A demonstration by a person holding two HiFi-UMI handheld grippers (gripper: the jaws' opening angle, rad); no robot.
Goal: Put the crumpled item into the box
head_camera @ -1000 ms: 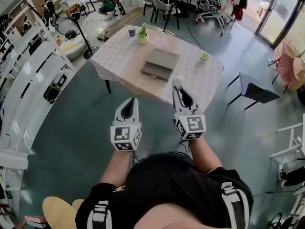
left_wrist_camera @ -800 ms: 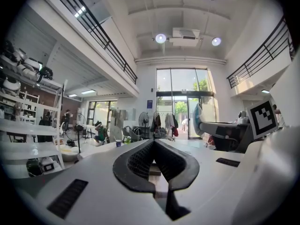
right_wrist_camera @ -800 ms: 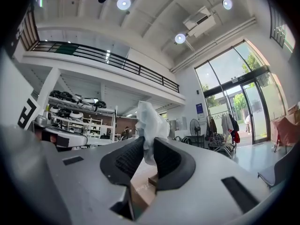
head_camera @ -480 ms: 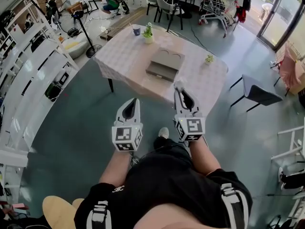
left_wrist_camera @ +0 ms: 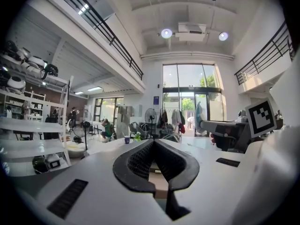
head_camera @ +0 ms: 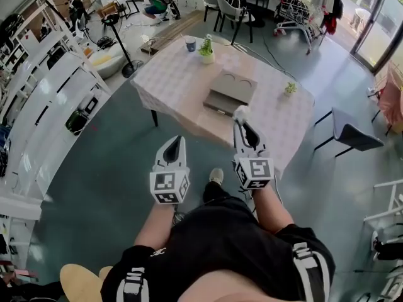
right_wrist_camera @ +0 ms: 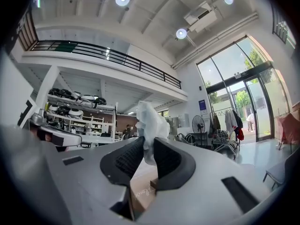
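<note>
With the right gripper (head_camera: 242, 119) clenched on the crumpled white wad (right_wrist_camera: 150, 121) at centre frame and the left gripper (head_camera: 177, 142) shut and empty, the sound course is to hold that pinch firm, reach over the grey box (head_camera: 230, 93) on the table (head_camera: 170, 74) at upper centre, and release only directly above it.
</note>
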